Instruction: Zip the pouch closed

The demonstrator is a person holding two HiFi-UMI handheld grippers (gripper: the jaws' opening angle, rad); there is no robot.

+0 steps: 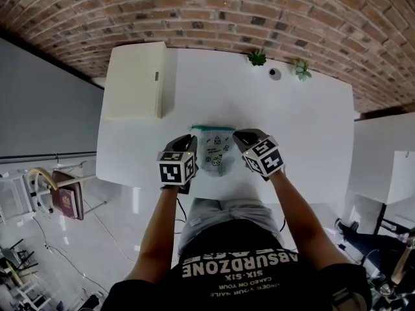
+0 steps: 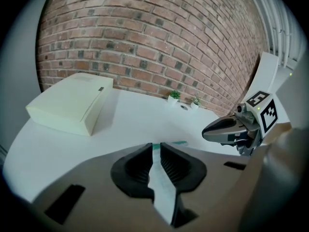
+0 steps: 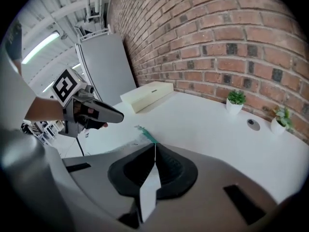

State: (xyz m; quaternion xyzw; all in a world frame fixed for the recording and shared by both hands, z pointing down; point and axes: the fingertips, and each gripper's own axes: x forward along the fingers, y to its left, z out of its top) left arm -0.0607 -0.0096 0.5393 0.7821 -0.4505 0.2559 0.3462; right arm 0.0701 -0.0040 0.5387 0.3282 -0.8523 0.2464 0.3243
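**Pouch gripped at both sides**

The pouch (image 1: 214, 150) is held to the right of the cream box (image 1: 136, 80), nearer to the person. Its left edge is clamped by the left gripper (image 1: 189, 138). Its right edge is pinched by the tightly closed right gripper (image 1: 241, 137).

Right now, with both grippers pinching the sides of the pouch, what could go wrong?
1. The left gripper has its jaws a little wider on the pouch film than the right gripper, whose jaws are tight together. That side may slip free.
2. Both hold thin side film, and neither is on the green zip strip. Pulling apart might crease or strain the film instead of closing it.
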